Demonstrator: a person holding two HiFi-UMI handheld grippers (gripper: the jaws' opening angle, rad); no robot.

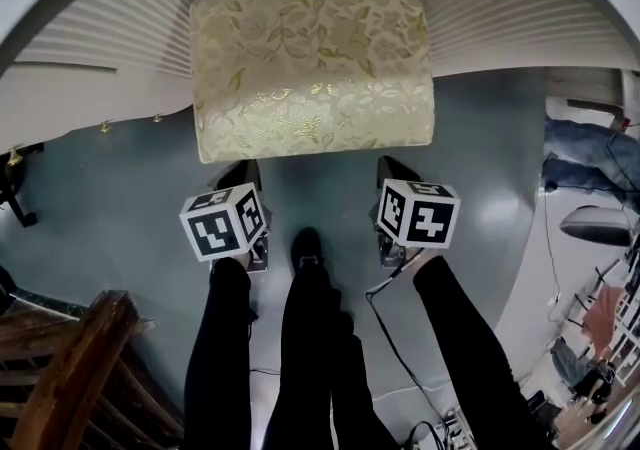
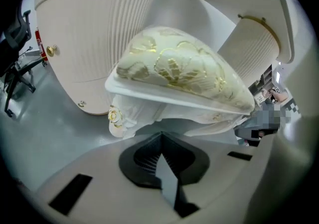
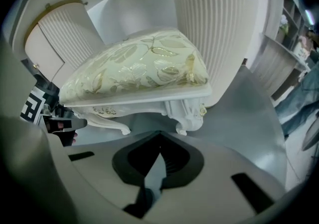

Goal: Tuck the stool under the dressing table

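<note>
Gold-flowered fabric covers the stool (image 1: 312,68), which stands on the floor (image 1: 120,198) at the mouth of the dressing table (image 1: 100,28) gap, long axis crosswise. Just behind its near edge, left claw (image 1: 238,176) and right claw (image 1: 397,170) are clenched, empty and equally near.

floor (image 1: 120,188): grey, glossy
wooden frame (image 1: 75,368): dark brown, lower left of head view
office chair (image 2: 19,76): black, far left
bystander's jeans (image 1: 590,153): blue, right edge
</note>
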